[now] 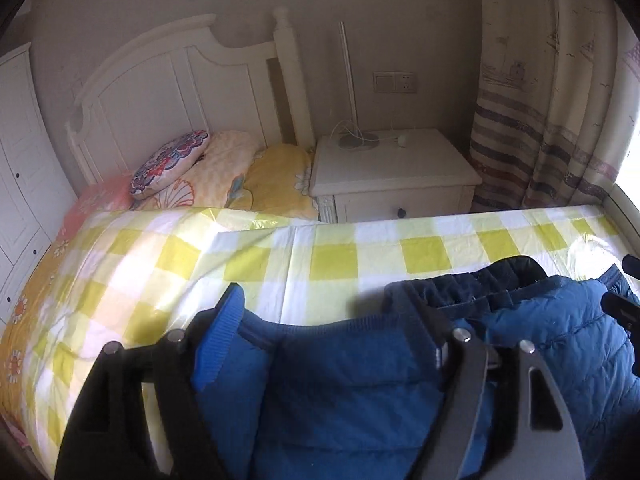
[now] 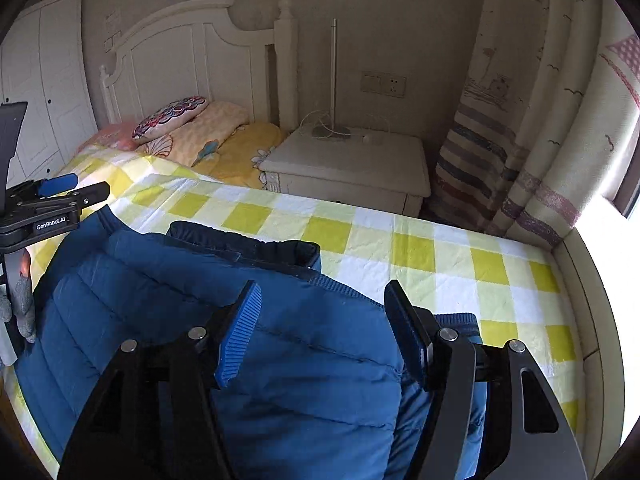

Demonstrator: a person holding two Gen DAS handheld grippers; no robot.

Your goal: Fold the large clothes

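Both tongs, left (image 1: 316,320) and right (image 2: 322,316), gape wide over my blue padded jacket (image 2: 280,360), which lies crosswise on the checked bed (image 2: 440,248) directly beneath, each hand equally near.

Place: we are looking at a home bedroom.
Bed: a white headboard (image 1: 168,80) is standing behind pillows (image 1: 224,168).
Nightstand (image 1: 394,170): it is carrying a lamp (image 1: 352,88).
Window side: patterned curtains (image 1: 540,100) are hanging.
Left wall: a white wardrobe (image 1: 20,152) is showing.
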